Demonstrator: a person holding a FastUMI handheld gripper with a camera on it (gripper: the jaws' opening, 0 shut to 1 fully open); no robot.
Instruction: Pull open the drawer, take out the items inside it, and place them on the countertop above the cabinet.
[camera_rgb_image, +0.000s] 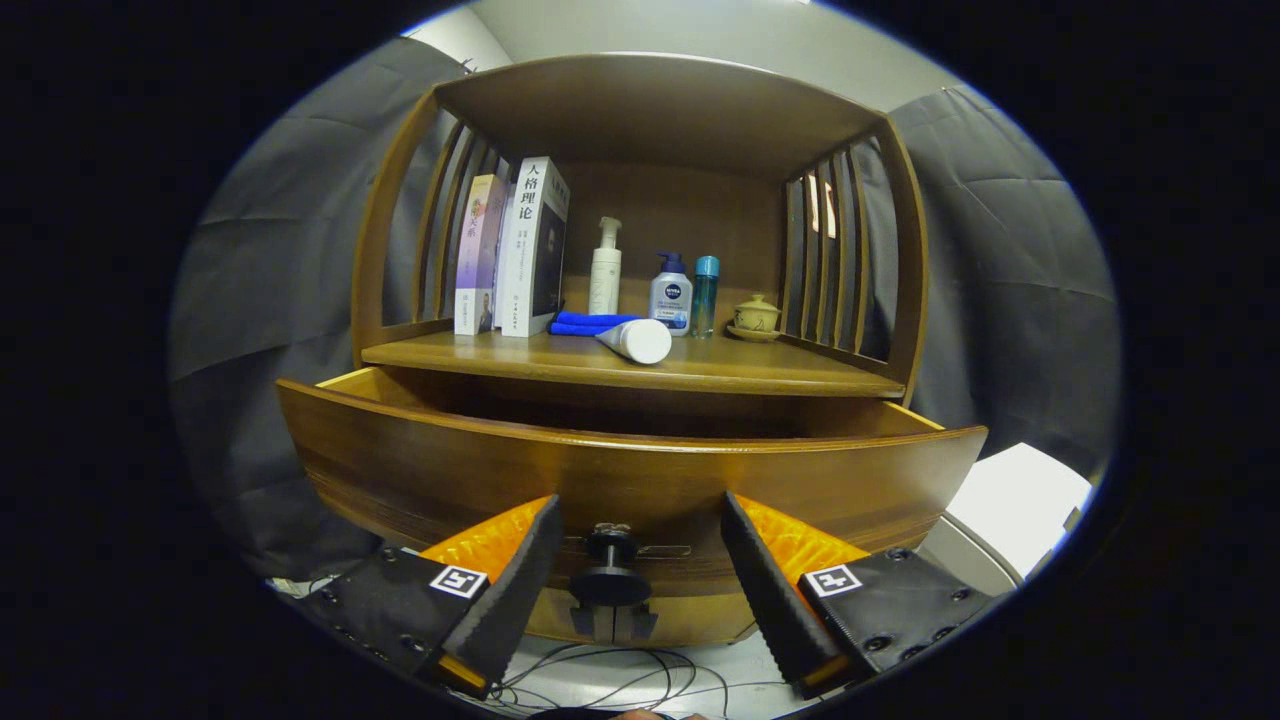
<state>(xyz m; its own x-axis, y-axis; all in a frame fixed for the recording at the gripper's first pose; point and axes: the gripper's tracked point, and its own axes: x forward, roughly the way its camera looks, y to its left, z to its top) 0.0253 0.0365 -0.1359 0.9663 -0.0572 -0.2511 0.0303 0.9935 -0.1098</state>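
Observation:
A wooden cabinet has its drawer (630, 480) pulled out toward me. The drawer's inside is hidden behind its curved front. A dark round knob (611, 570) on the drawer front sits between my fingers, apart from both. My gripper (637, 560) stands open, with its fingertips (535, 560) close to the drawer front. On the countertop (760, 375) above the drawer lie a white tube (637, 340) on its side and a folded blue cloth (590, 323).
At the back of the countertop stand two books (515, 250), a white pump bottle (605, 268), a blue-capped bottle (671, 293), a slim teal bottle (705, 295) and a small lidded cup (756, 316). Slatted side walls flank the shelf. Cables (620, 680) lie on the floor below.

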